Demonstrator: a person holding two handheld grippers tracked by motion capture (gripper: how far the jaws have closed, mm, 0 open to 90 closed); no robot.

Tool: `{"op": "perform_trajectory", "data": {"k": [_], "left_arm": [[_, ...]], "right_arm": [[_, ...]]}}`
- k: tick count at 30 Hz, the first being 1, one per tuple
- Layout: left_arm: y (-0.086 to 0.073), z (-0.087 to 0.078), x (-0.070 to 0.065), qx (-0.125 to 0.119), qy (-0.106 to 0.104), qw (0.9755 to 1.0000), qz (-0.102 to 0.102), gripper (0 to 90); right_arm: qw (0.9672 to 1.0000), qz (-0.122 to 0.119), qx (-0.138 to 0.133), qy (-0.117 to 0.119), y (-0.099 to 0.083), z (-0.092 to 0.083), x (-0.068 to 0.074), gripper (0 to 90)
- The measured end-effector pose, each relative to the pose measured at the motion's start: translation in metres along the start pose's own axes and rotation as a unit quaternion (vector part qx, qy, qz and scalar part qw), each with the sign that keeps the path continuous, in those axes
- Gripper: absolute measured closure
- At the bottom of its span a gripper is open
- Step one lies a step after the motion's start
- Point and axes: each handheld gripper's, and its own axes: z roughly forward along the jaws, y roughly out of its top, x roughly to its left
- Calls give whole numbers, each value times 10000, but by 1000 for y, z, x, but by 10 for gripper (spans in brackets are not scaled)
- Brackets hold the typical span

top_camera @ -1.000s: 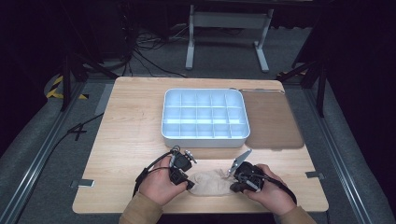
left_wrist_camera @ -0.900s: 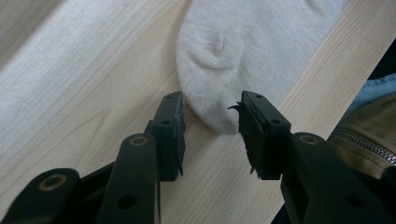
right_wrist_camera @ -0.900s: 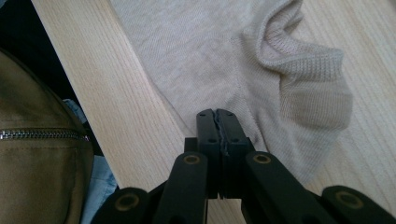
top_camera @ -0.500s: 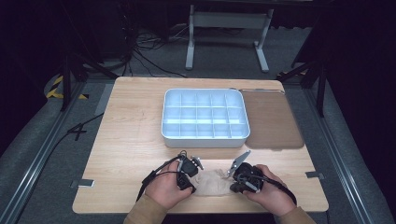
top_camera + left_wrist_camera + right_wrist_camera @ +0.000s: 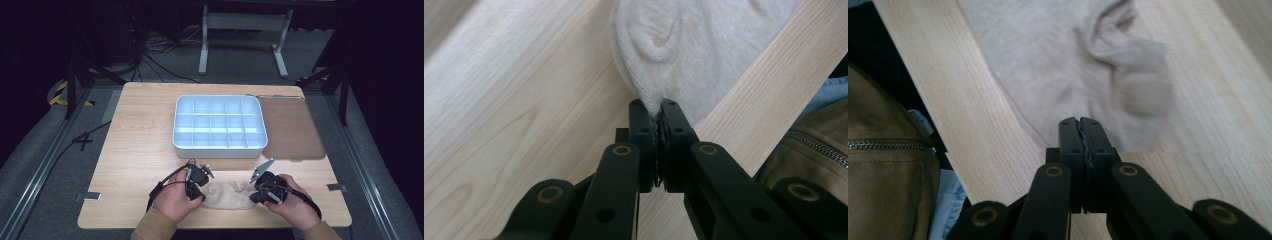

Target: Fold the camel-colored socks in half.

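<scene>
The item in hand was a beige knitted sock, lying crumpled on the near edge of the wooden table, between the person's two hands and well short of the white compartment tray. A brown mat lay just beside the tray on its right.

The left gripper had just been closing, and the left gripper view showed its jaws pinched on a fold at one end of the sock, fabric bunched between the pads. The right gripper was clenched at the opposite end; in the right gripper view its tips rested over the sock's edge, and a thin layer of knit appeared caught between them, though this could not be confirmed beyond doubt.

Assessment of handling: the sock appeared light, soft and limp. It would hold no shape of its own, and any part not gripped would be expected to sag and fold. The ribbed knit looked likely to give good friction, so slipping from the pads seemed improbable if a full fold was taken; a pinch on a single thin edge might stretch or pull free. It was not fragile. Holds at the two ends, as observed, were judged the soundest places, allowing the fabric to be drawn taut or folded.
</scene>
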Motion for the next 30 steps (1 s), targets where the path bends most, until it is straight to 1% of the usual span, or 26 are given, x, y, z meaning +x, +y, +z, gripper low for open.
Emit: {"op": "perform_trajectory", "data": {"k": [2,4,5,6,8,9,11,14,16,17,20,21,22,24,27,29,30], "left_arm": [[-2,-3,3,-4,34,10000,-7,865],[-5,-5,6,48,20,10000,-64,865],[-7,-6,7,93,13,9999,-44,865],[-8,-6,8,85,-24,9999,-75,865],[-10,-7,10,90,25,9999,-92,865],[-11,-7,11,102,2,9999,-125,864],[-12,-8,11,70,0,9999,-83,864],[-11,-8,10,101,-28,9999,-67,864],[-11,-8,10,100,-33,9999,-69,864],[-11,-9,9,91,-19,9999,-70,864],[-10,-12,8,-16,-151,9999,-69,864],[-10,-13,8,-94,-173,9998,-21,864],[-9,-15,8,-112,-184,9998,-1,864],[-9,-19,6,-218,-235,9995,1,864],[-5,-25,1,-363,-261,9989,119,864],[-3,-27,-2,-454,-273,9985,158,864],[-1,-29,-3,-486,-274,9982,230,864]], "right_arm": [[10000,57,22,-5,-1,1,-2,899],[10000,82,44,3,0,4,-2,900],[10000,70,51,16,1,5,-2,900],[9999,71,68,55,2,8,-2,900],[9999,77,133,74,3,15,-2,900],[9999,95,74,120,3,15,-2,900],[9999,33,106,110,4,15,-2,900],[9999,28,120,75,4,15,-1,900],[9999,-31,134,-24,5,15,0,900],[9999,-17,145,-46,6,15,1,900],[9998,-59,179,-57,6,15,2,900],[9998,-52,177,-54,6,15,1,900],[9998,-32,165,-42,6,15,2,900],[9999,-21,155,-33,6,15,1,900],[9999,-19,153,-46,6,15,2,900],[9999,-2,108,-38,4,15,1,900],[9999,-2,108,-38,4,15,1,900]]}}
